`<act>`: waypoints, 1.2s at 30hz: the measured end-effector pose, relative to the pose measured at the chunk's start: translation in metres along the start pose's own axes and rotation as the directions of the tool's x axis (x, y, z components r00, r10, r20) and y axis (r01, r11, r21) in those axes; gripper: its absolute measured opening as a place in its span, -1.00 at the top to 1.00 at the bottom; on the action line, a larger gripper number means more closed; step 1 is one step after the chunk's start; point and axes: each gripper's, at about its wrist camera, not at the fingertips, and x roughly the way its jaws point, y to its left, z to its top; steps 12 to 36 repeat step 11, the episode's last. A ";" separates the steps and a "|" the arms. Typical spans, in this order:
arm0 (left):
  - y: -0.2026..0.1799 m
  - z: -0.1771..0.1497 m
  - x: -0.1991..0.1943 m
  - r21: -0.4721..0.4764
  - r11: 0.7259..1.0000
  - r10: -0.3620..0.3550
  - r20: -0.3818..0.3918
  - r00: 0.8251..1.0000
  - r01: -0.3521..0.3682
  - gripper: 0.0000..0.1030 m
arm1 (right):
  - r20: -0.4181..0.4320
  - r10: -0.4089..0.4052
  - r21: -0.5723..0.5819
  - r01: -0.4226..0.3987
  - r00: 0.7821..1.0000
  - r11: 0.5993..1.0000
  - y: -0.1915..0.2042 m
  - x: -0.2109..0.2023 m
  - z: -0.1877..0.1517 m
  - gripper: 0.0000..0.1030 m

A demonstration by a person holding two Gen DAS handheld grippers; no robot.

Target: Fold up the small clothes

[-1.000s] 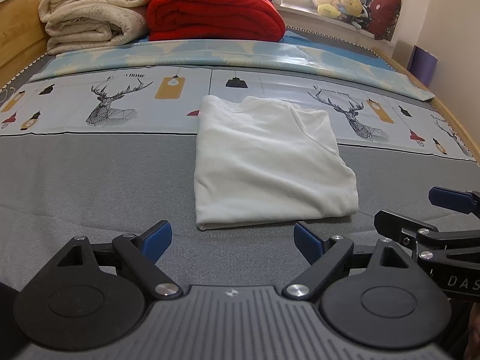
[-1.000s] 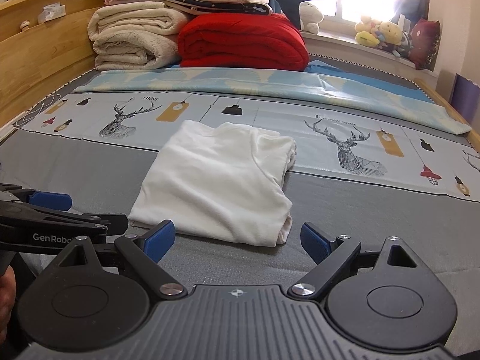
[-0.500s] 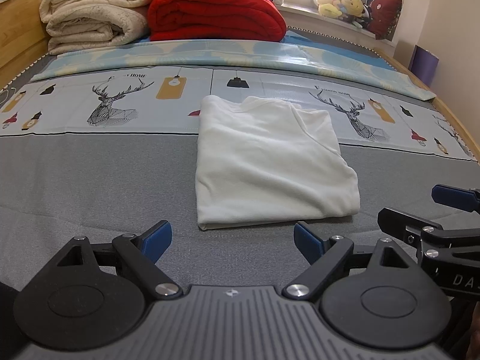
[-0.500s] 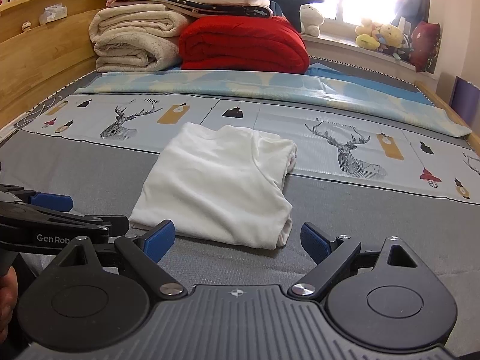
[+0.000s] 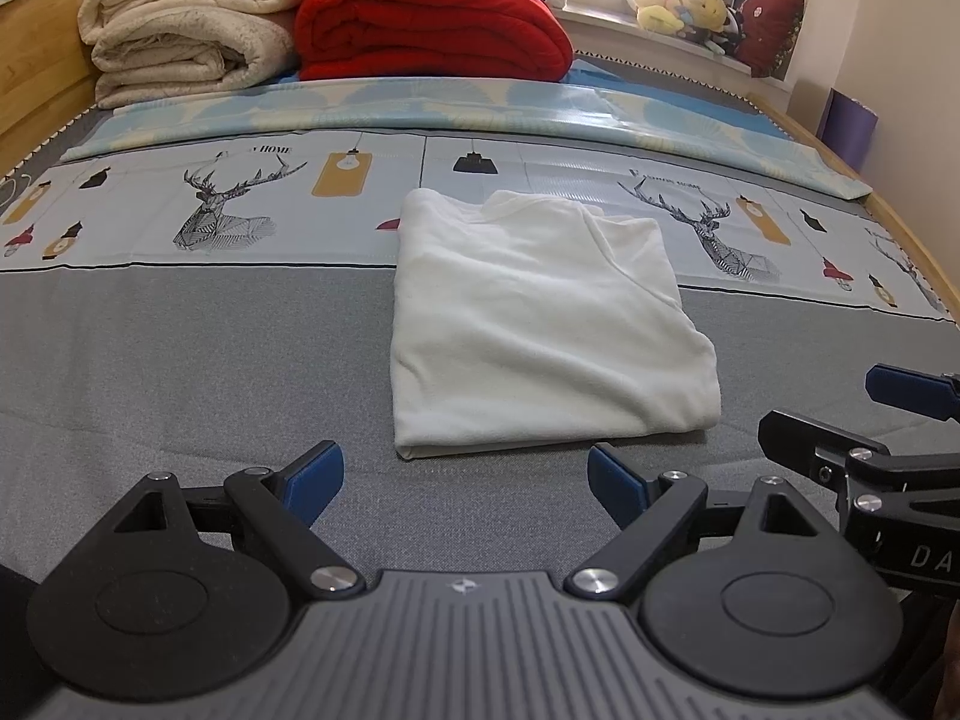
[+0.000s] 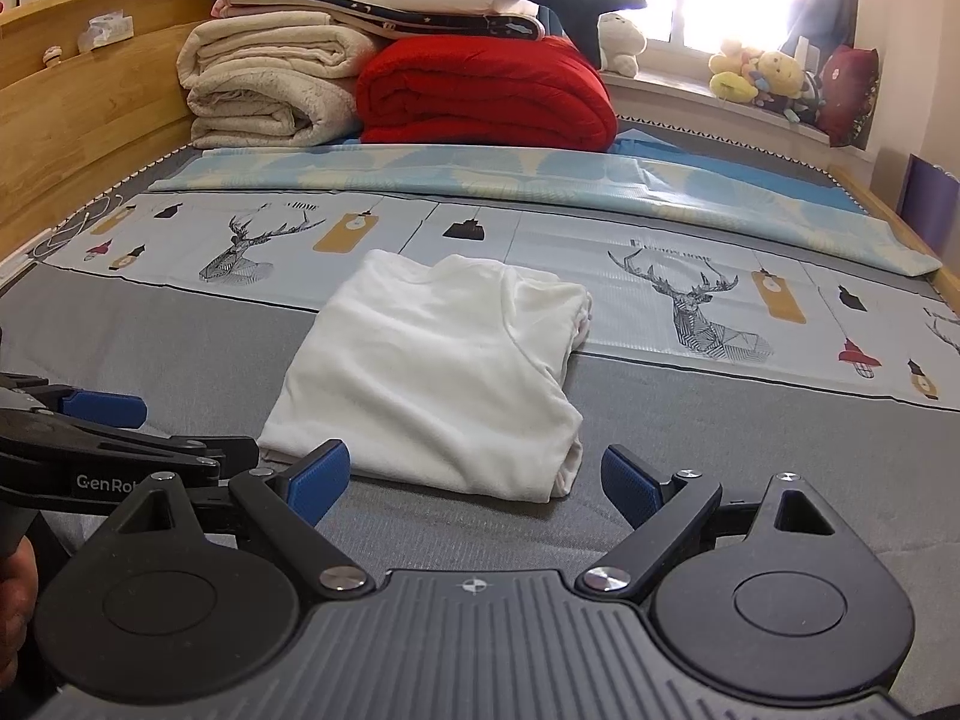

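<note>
A white garment (image 5: 540, 324) lies folded into a flat rectangle on the grey bed cover; it also shows in the right wrist view (image 6: 438, 372). My left gripper (image 5: 465, 477) is open and empty, just short of the garment's near edge. My right gripper (image 6: 474, 477) is open and empty, also just short of the near edge, towards the garment's right corner. The right gripper shows at the right edge of the left wrist view (image 5: 864, 426), and the left gripper at the left edge of the right wrist view (image 6: 120, 420).
A deer-print sheet (image 5: 228, 210) and a blue patterned cover (image 5: 480, 108) lie beyond the garment. Folded cream blankets (image 5: 186, 42) and a red blanket (image 5: 432, 30) are stacked at the far end. Plush toys (image 6: 756, 75) sit on the windowsill. A wooden bed frame (image 6: 72, 108) runs along the left.
Both grippers have drawn back slightly and stay open. The folded garment has not moved.
</note>
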 end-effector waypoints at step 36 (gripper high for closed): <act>-0.001 -0.002 -0.001 0.002 1.000 0.002 0.010 1.000 -0.002 -0.79 | 0.001 0.000 0.000 0.000 1.000 1.000 0.001 -0.001 -0.001 -0.78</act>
